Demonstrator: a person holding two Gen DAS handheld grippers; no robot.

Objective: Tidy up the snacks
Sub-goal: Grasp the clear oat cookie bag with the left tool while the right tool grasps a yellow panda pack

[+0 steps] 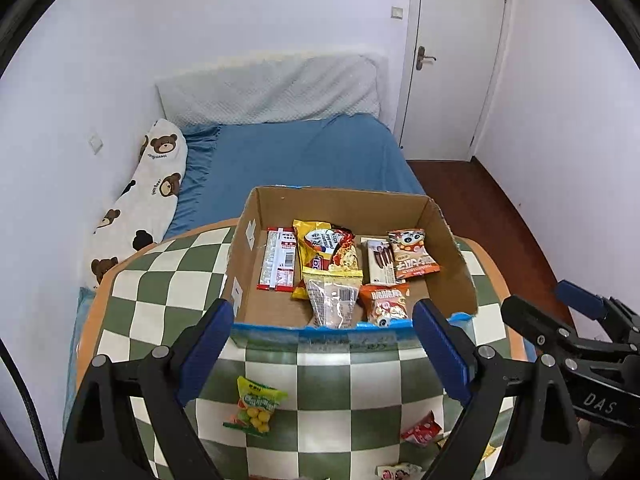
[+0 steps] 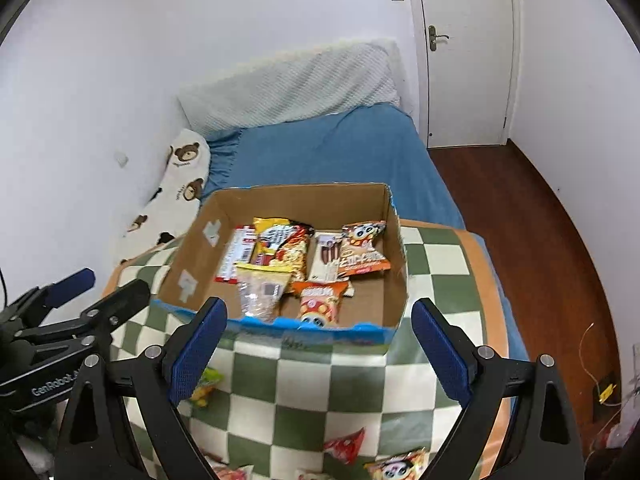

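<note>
Both claws stand apart and empty: left gripper, right gripper. At frame centre, a rectangular corrugated cardboard box holds glossy crinkled snack packets on the checked tablecloth.

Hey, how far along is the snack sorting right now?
Partly done: several packets already lie in the cardboard box. Nothing in hand; left hand-held gripper and right hand-held gripper are open. Left: green candy bag, red packet and others on the table.

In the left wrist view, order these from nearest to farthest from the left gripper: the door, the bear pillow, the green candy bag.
1. green candy bag, on the checkered table between the fingers
2. bear pillow, on the bed at left
3. door, far right corner
</note>
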